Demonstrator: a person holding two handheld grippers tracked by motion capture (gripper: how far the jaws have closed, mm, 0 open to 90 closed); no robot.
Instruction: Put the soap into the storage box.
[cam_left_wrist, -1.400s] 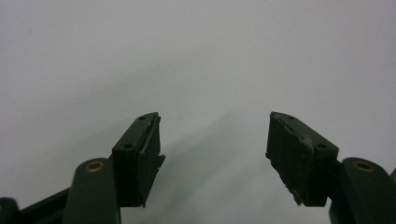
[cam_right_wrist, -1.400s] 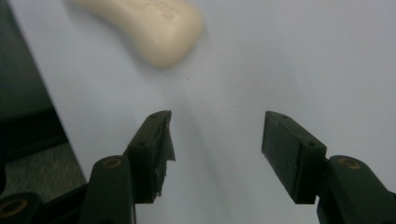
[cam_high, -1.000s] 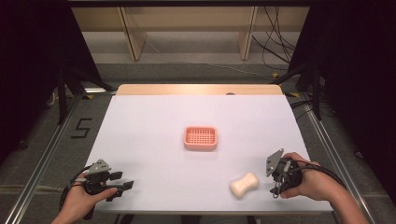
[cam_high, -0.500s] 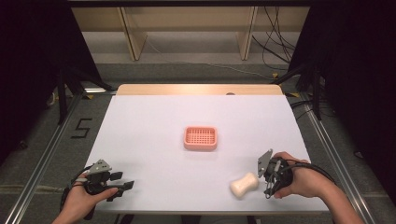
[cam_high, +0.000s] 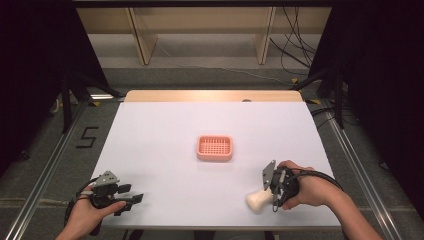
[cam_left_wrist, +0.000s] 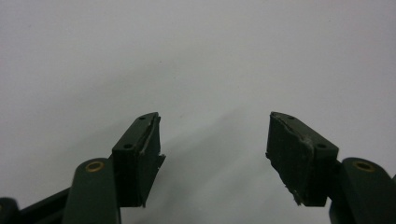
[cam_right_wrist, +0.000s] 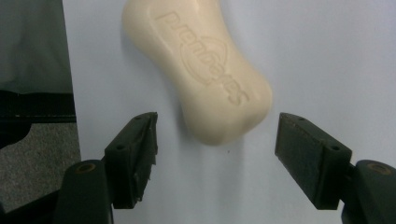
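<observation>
In the right gripper view, embossed soap lies before the spread right claw.

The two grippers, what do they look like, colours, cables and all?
Both are black. The right claw has two black jaws with flat rectangular pads and brass-coloured pivot pins; a grey three-cornered plate sits on top and a black cable trails off. The left claw is the same build, with its pad edges chipped.

The right gripper has its two black jaws spread wide just short of a cream soap bar. The bar lies flat on the white table, embossed lettering up, its near end between the jaw tips without touching either.
</observation>
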